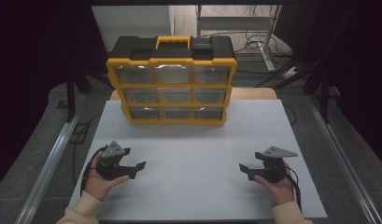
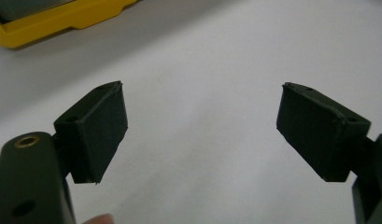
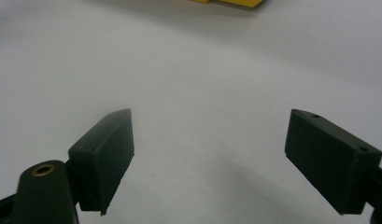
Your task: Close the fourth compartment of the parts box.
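Dark curtains close off both sides of the room, and grey floor with metal rails runs along either side of the pale counter. On the counter's far part stands the organizer, yellow-framed with a black top and a yellow handle, its nine clear drawers in three rows facing the person. Its back reaches past the counter's far edge line, where a strip of wood shows behind it. Cables lie on the floor beyond the organizer.

Between the organizer's front and the near edge the counter is bare, a broad open stretch. The left tongs sit well nearer than the organizer, below its left corner, held in the left hand close to the counter's left edge. The jaws are spread wide and hold nothing; in the left gripper view they frame bare counter, with the organizer's yellow base at the upper left.

The right tongs sit just as far on the near side of the organizer, off past its right corner, held in the right hand, with some counter left between them and the right edge. Their jaws are also spread wide and empty; the right gripper view shows bare counter between them and a sliver of the organizer's yellow at the top. Both pairs point inward, toward each other, well apart.
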A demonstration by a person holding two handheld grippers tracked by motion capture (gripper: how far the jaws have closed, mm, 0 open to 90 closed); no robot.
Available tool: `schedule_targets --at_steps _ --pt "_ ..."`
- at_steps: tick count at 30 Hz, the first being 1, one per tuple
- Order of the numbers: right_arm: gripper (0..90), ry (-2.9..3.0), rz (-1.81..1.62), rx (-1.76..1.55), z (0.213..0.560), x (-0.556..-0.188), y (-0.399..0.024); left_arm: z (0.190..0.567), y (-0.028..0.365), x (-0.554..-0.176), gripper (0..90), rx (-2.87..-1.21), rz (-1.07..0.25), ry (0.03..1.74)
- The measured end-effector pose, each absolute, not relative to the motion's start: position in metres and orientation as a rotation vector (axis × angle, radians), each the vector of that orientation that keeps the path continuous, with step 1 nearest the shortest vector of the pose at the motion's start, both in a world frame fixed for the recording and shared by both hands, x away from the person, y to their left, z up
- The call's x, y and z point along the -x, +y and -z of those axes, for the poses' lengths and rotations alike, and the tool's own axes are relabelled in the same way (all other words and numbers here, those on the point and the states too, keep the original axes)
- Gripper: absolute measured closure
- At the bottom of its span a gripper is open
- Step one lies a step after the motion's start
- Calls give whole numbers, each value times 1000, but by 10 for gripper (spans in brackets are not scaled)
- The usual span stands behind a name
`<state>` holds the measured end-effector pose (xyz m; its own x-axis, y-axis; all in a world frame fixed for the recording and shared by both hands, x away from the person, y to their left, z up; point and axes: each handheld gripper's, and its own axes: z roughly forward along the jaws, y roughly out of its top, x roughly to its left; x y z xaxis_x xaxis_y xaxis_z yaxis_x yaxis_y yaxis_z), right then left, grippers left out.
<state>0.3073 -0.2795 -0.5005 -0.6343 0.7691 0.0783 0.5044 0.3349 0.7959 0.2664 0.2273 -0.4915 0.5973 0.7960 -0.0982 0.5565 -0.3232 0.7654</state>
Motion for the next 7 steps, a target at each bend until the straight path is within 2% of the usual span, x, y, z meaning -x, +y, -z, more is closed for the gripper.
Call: schedule_targets --at_steps 7 --pt "163 2290 -1197 -1131 500 -307 -280 493 229 -267 163 -2021 -378 1077"
